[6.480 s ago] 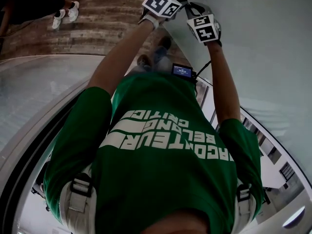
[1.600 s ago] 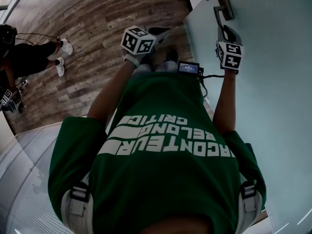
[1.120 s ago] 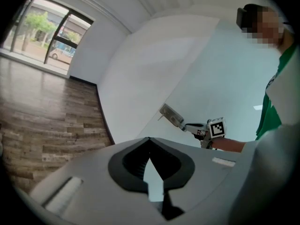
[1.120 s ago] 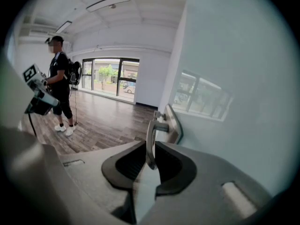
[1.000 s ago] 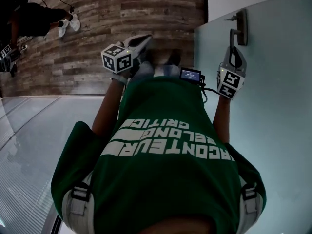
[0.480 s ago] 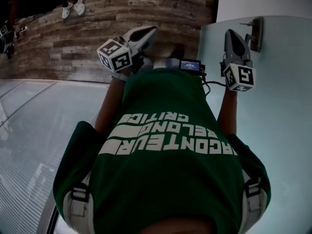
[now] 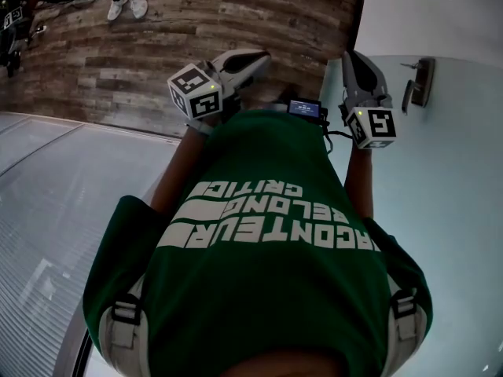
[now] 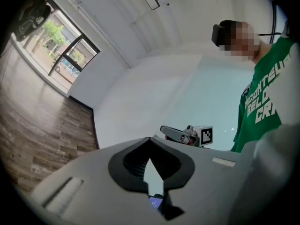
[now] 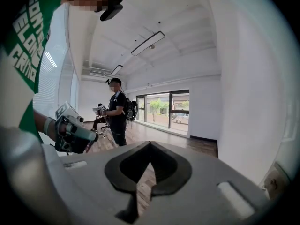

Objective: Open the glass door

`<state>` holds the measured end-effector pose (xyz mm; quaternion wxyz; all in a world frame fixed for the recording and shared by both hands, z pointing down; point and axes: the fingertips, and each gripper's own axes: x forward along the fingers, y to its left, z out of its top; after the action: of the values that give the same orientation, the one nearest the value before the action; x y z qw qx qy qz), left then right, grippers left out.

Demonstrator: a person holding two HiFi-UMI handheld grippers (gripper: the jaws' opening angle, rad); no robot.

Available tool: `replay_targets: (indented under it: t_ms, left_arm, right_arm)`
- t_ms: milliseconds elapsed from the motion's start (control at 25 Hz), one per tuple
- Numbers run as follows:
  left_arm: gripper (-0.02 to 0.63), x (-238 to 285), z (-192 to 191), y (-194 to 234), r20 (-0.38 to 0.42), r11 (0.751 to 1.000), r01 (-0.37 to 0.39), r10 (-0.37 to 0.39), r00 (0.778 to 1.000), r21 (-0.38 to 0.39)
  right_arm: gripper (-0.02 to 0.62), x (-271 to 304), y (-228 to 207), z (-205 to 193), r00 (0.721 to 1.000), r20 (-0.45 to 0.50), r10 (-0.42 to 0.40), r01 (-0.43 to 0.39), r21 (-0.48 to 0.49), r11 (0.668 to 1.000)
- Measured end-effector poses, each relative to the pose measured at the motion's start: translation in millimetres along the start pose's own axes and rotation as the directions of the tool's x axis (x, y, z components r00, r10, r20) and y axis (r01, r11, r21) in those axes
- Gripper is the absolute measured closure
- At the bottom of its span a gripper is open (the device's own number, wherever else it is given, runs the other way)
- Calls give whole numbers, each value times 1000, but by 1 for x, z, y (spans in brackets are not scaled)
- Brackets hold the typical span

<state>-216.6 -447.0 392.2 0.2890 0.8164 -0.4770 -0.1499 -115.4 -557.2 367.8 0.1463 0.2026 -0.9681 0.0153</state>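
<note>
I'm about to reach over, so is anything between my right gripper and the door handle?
Nothing visible does. Only a bare stretch of the glass door lies between the right gripper and the door handle.

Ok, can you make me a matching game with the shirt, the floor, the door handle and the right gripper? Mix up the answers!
Things:
1. shirt
2. floor
3. door handle
4. right gripper

Descriptions:
A. fixed on the glass door, with nothing touching it
B. fingers shut, holding nothing
C. green with white letters
D. brown wood planks

Right pairs: 1-C, 2-D, 3-A, 4-B.
</note>
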Motion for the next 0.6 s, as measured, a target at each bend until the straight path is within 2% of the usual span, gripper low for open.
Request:
replay_targets:
  t_ms: [600]
  left_arm:
    - [597,-2,3,2,34,1000,-11,11,999,-10]
  right_arm:
    - [603,18,16,-9,996,-65,62,-66,-50,997]
